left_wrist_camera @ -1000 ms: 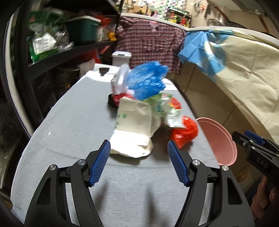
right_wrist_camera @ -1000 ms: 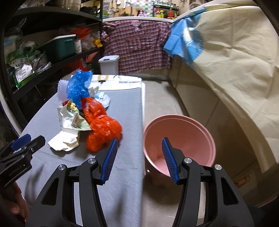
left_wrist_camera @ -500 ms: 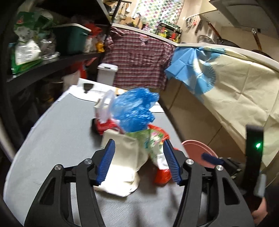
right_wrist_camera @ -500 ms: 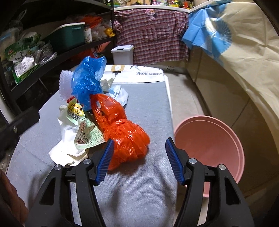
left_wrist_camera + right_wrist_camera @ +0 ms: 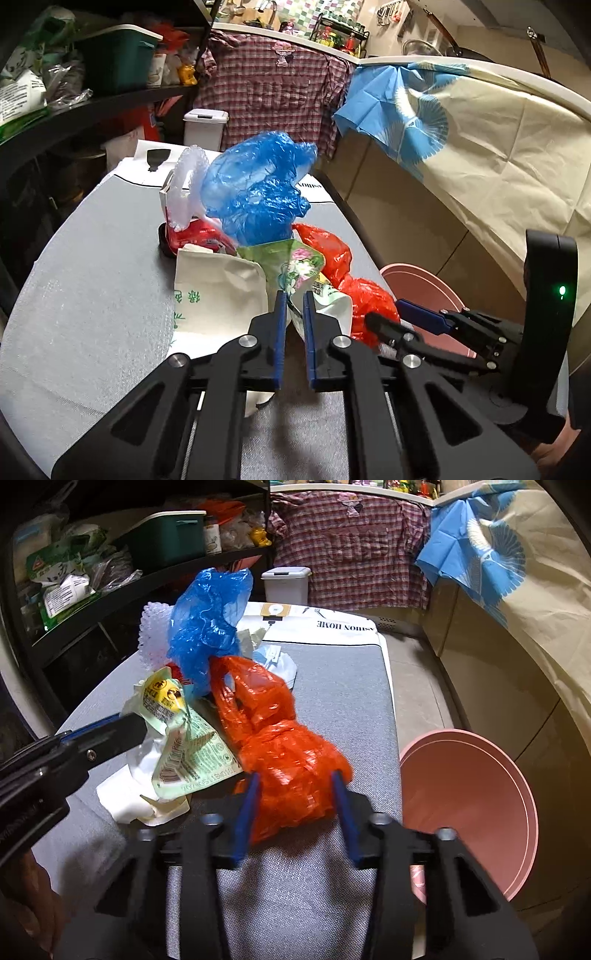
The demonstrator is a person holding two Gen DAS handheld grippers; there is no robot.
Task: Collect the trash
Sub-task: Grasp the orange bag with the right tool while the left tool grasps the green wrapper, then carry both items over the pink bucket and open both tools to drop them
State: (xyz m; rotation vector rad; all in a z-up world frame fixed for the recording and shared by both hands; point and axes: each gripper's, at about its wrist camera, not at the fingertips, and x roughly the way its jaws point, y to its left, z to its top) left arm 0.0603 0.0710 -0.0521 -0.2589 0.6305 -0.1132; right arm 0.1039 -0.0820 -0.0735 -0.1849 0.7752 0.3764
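A pile of trash lies on the grey table [image 5: 92, 295]: a blue plastic bag [image 5: 258, 195], a white paper bag [image 5: 218, 299], a green wrapper [image 5: 295, 266] and a red-orange plastic bag [image 5: 284, 753]. My left gripper [image 5: 293, 314] is shut on the green wrapper's edge; it also shows in the right wrist view [image 5: 107, 734]. My right gripper [image 5: 295, 794] is partly closed around the red-orange bag, its pads [image 5: 247, 805] against the bag's sides. It also shows in the left wrist view [image 5: 399, 317].
A pink bin [image 5: 469, 805] stands on the floor just right of the table. Shelves [image 5: 110, 590] with boxes and bags run along the left. A white lidded bin [image 5: 286, 583] and a plaid shirt [image 5: 351, 546] are at the back.
My left gripper moved forward and shut on the green wrapper. My right gripper moved left from the pink bin to the red-orange bag and closed around it.
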